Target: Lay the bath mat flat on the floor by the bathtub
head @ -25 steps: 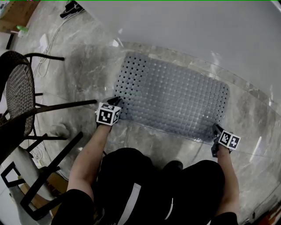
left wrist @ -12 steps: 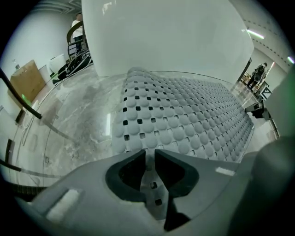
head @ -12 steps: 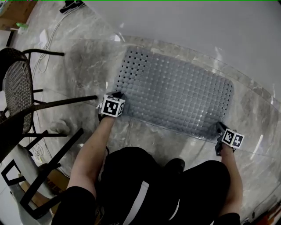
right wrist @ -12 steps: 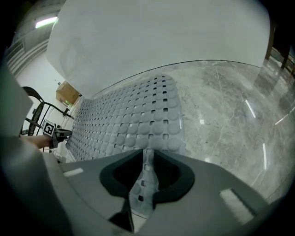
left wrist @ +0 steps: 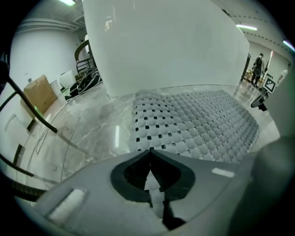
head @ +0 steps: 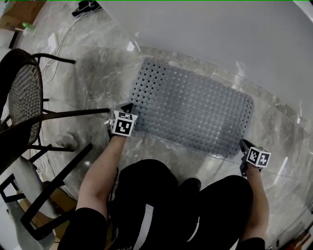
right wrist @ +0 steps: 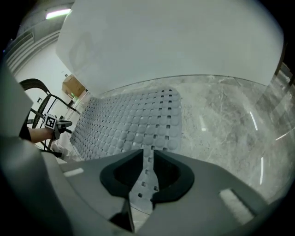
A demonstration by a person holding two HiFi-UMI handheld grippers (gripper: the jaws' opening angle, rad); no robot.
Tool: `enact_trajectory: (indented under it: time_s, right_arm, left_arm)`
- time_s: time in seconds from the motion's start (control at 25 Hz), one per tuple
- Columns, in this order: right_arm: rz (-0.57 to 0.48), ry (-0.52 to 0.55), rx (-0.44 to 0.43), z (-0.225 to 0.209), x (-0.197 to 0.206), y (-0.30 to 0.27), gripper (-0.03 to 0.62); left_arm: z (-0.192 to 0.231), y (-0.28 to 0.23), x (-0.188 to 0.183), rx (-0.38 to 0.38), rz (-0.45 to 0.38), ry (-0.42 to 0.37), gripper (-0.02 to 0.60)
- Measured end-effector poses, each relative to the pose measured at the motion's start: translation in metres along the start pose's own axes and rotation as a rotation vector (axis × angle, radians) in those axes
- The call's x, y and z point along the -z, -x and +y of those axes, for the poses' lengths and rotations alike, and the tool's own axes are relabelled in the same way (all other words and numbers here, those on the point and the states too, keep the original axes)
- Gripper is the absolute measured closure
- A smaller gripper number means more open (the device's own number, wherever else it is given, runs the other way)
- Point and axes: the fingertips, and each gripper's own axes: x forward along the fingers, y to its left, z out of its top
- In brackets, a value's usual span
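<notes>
A grey perforated bath mat point(head: 190, 108) lies spread on the marble floor beside the white bathtub wall point(head: 210, 34). My left gripper point(head: 128, 108) is shut on the mat's near left corner, and the mat point(left wrist: 193, 124) stretches away from its jaws toward the tub point(left wrist: 161, 46). My right gripper point(head: 243, 144) is shut on the near right corner. In the right gripper view a strip of the mat point(right wrist: 133, 124) is pinched between the jaws. Both corners sit low, close to the floor.
A dark wicker chair point(head: 24, 107) with black metal legs stands at the left, close to my left arm. Cables point(head: 56, 49) and a cardboard box point(head: 17, 12) lie at the far left. The person's dark-clothed knees point(head: 161, 205) fill the bottom of the head view.
The mat and both grippers have shifted only slightly in the head view. Both grippers keep their hold on the corners.
</notes>
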Motion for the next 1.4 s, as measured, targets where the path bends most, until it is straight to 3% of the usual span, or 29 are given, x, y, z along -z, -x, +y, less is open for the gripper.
enact_trajectory:
  time_s: [0.16, 0.36, 0.52, 0.64, 0.88, 1.04, 1.4]
  right_arm:
    - [-0.106, 0.053, -0.002, 0.008, -0.039, 0.026, 0.565]
    - [-0.286, 0.043, -0.069, 0.044, -0.102, 0.068, 0.565]
    - [-0.458, 0.048, -0.133, 0.085, -0.156, 0.130, 0.572]
    - [-0.528, 0.089, -0.180, 0.131, -0.185, 0.184, 0.581]
    - [-0.520, 0.151, -0.300, 0.242, -0.203, 0.307, 0.590]
    - [-0.490, 0.177, -0.338, 0.301, -0.212, 0.392, 0.592]
    - [-0.443, 0.267, -0.368, 0.389, -0.225, 0.554, 0.592]
  left_arm:
    - [-0.002, 0.034, -0.025, 0.005, -0.039, 0.077, 0.575]
    - [-0.004, 0.086, -0.080, 0.004, -0.199, 0.192, 0.575]
    - [0.000, 0.141, -0.133, -0.007, -0.324, 0.193, 0.575]
    - [0.003, 0.199, -0.177, -0.006, -0.405, 0.176, 0.575]
    - [-0.018, 0.351, -0.247, 0.040, -0.500, 0.184, 0.575]
    - [-0.037, 0.450, -0.283, 0.120, -0.535, 0.212, 0.575]
    - [-0.081, 0.643, -0.337, 0.252, -0.554, 0.148, 0.575]
